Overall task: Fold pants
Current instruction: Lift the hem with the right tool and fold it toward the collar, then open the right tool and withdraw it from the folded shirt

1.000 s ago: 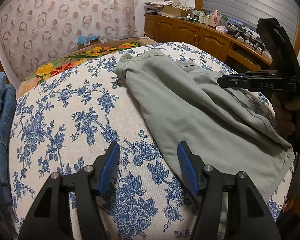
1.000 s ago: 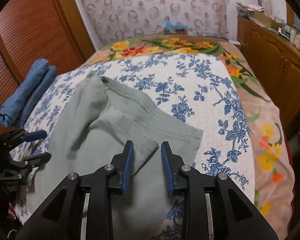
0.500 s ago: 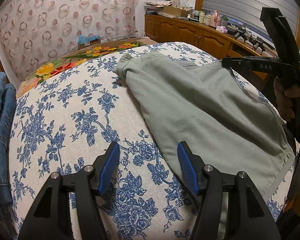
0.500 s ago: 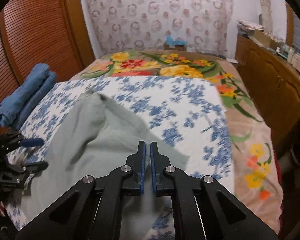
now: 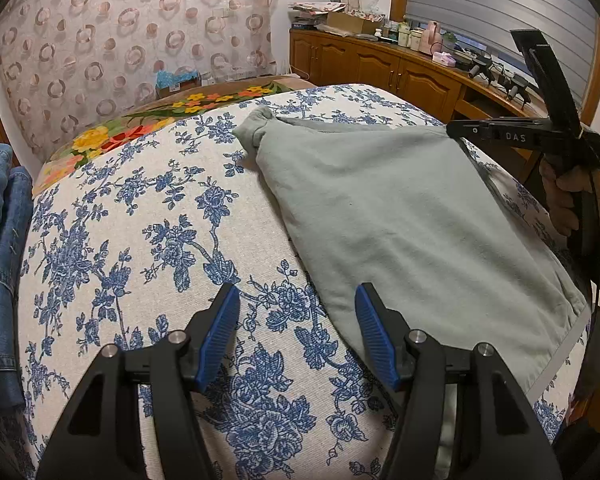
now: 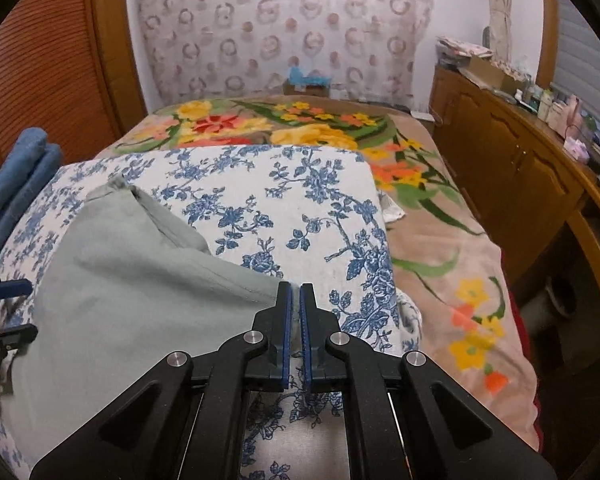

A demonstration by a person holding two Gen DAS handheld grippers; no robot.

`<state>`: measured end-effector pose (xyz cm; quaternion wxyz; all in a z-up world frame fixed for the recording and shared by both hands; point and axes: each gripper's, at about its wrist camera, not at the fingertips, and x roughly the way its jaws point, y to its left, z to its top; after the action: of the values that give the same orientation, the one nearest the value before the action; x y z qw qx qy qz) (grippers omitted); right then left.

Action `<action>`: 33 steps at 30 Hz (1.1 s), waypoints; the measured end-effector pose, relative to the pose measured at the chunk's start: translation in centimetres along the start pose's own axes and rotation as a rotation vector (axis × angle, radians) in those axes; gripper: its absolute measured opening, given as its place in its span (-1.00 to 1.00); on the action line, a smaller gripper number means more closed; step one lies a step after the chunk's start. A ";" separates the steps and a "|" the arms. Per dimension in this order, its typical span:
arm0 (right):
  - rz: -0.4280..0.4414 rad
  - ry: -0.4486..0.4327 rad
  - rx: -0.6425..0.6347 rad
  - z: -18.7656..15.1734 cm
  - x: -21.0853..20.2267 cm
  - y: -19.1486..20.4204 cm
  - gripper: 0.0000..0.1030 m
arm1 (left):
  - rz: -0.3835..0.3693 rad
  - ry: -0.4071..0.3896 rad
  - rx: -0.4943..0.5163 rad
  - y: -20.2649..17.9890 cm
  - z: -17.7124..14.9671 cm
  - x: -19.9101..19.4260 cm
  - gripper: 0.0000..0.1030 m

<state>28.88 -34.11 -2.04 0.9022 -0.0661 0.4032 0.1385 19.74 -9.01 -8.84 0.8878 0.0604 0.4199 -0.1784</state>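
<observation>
Two claws share the work: the left claw [image 5: 296, 336] hovers wide open and empty over the bed [image 5: 140, 220], just left of the pants' [image 5: 400, 220] near edge. Further right, the right claw [image 6: 296, 320] is pinched tight on their lifted corner, their long axis running away toward the far hem.

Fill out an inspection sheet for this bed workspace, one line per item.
Surface: white bedspread with blue flower print laid over a flowered orange-and-yellow blanket.
Job's things: grey-green cotton pants lying on the bedspread, one corner lifted.
Clutter: folded blue denim jeans at the bed's edge.
Grippers: left gripper open, above the bedspread beside the pants; right gripper shut on the pants' corner.
Cables: nothing seen on the bed.
Surroundings: wooden sideboard carrying small items; patterned curtain.
</observation>
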 end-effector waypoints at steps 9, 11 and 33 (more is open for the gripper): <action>-0.004 -0.017 0.006 -1.1 -2.7 0.8 -0.57 | 0.002 -0.001 0.001 0.0 0.0 0.0 0.18; 0.000 -0.013 -0.008 -2.0 -3.6 1.4 -0.49 | 0.027 -0.008 0.006 -0.1 0.0 -0.2 0.18; 0.046 0.011 -0.017 -9.6 -10.1 6.6 -0.34 | 0.022 -0.070 0.009 -3.6 -4.5 -5.7 0.17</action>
<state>13.62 -32.00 -0.97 0.8959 -0.0653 0.4083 0.1624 11.85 -9.65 -7.18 0.9037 0.0628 0.3868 -0.1727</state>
